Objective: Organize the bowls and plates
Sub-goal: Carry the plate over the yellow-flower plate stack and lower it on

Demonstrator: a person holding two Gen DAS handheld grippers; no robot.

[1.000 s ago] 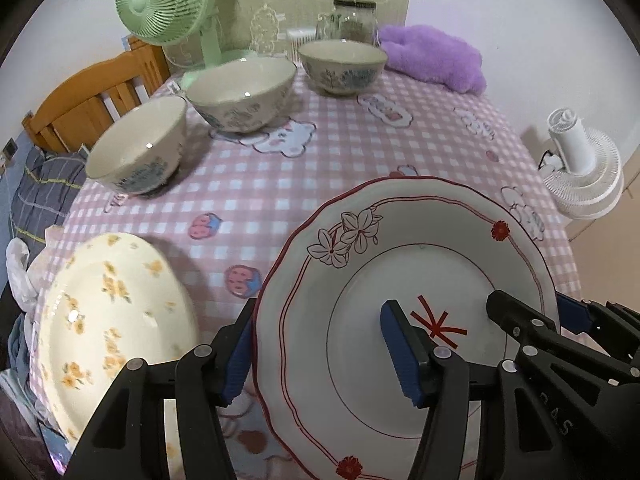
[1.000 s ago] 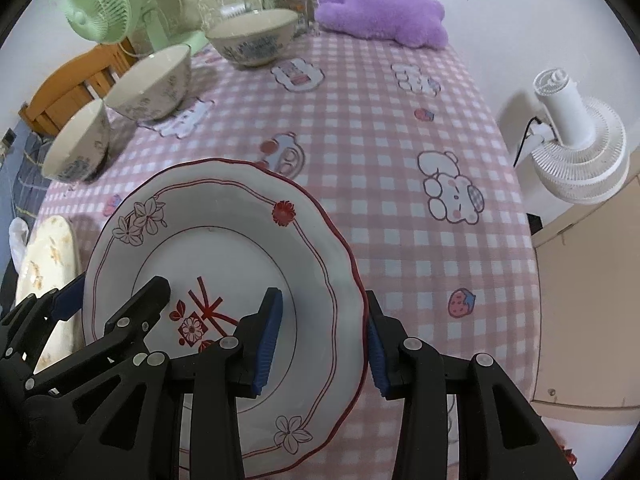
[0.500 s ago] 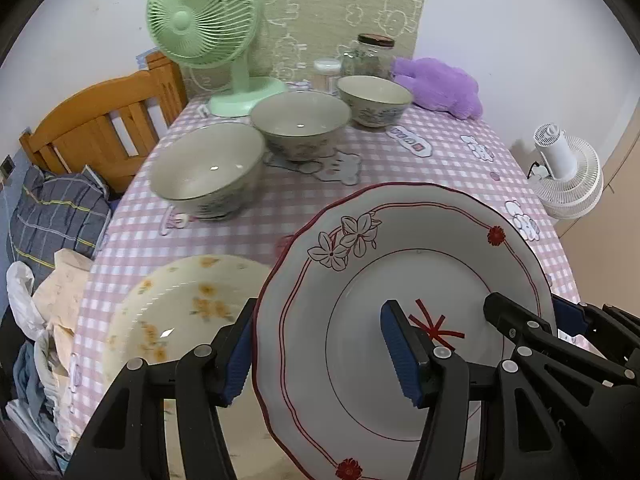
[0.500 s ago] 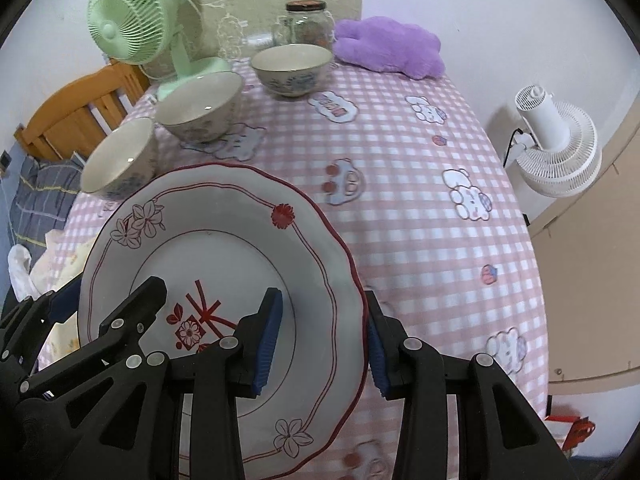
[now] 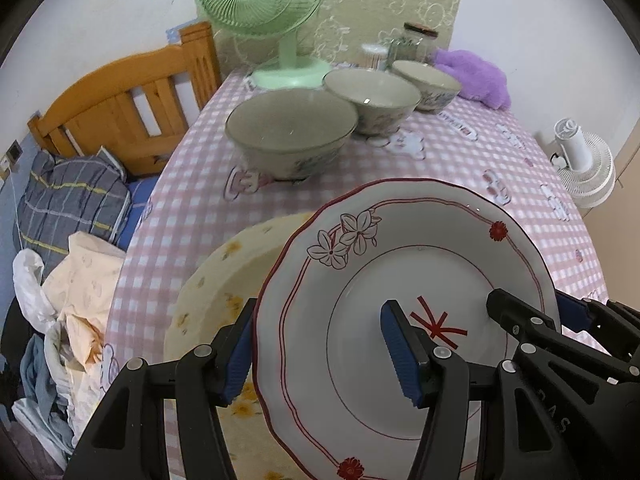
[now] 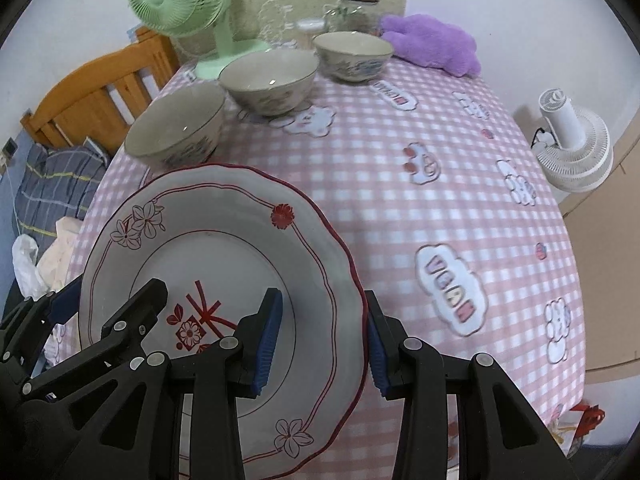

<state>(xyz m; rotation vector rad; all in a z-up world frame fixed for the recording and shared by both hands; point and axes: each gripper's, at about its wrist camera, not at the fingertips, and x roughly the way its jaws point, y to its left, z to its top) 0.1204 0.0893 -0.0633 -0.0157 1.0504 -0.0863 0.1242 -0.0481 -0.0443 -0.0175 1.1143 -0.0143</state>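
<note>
Fingers [image 5: 396,352] of both grippers clamp opposite rims of the red-trimmed plate [image 5: 400,280], held tilted just above the yellow floral plate [image 5: 224,276].

My counter [image 6: 400,216] wore pink gingham; three bowls [image 6: 268,80] stood toward eleven o'clock, a green fan [image 6: 180,0] and jar [image 6: 358,10] at twelve.

I have carried the red-trimmed plate [image 5: 404,280] leftward and up off the table; a second ago it sat beside the yellow floral plate [image 5: 224,276], and now it hangs over that plate's right part; the three bowls, the nearest bowl [image 5: 290,138] foremost, have drawn closer in my left view; the pink checked tablecloth [image 6: 420,200] lies further below.
</note>
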